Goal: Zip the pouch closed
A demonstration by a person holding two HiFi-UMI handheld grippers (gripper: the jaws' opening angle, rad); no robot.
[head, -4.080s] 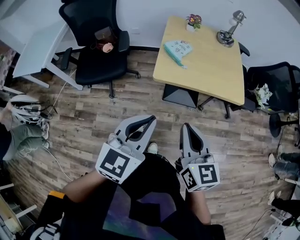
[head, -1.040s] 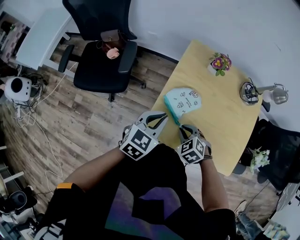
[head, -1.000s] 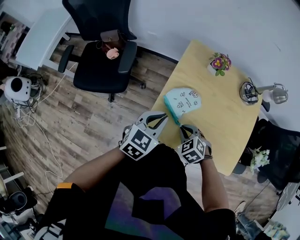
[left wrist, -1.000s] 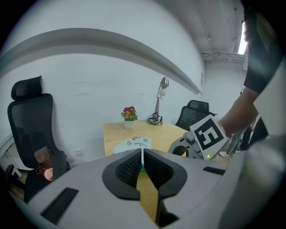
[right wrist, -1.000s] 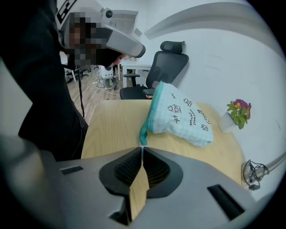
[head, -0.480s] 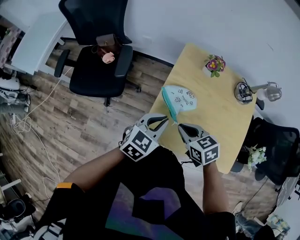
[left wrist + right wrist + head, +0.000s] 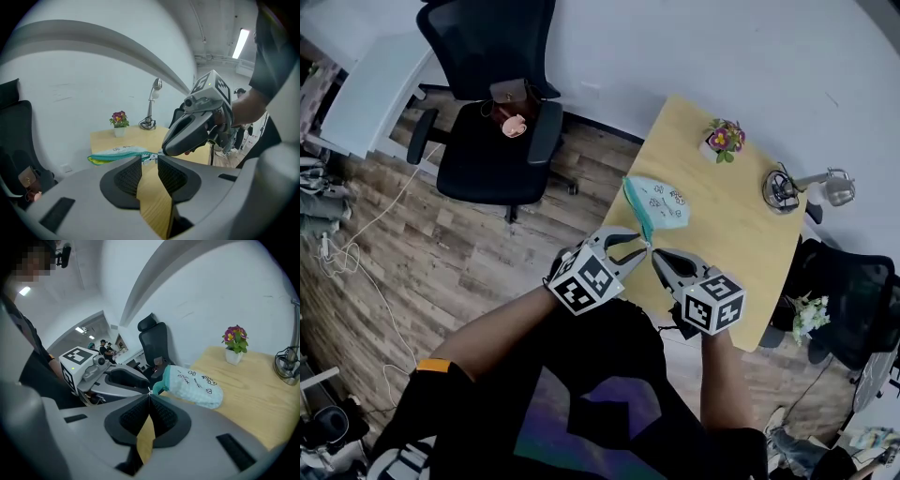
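- The pouch (image 7: pixel 661 202), pale with a teal zipper edge, lies near the left edge of the wooden tabletop (image 7: pixel 741 253), about the centre of the head view. Its near tip reaches toward the 2 grippers.
- The right gripper (image 7: pixel 659 259) has its fingers pressed together – they pinch that teal tip right at their ends.
- The left gripper (image 7: pixel 630 246) sits just left of it, fingers spread with a clear gap. The pouch's tip lies just past their ends, and I see no contact there.
- Toward the upper right of the tabletop stand 1 small flower pot (image 7: pixel 720 141) and a desk lamp (image 7: pixel 783 187).
- A black office chair (image 7: pixel 492 141) stands on the wood floor (image 7: pixel 441 253) at upper left.
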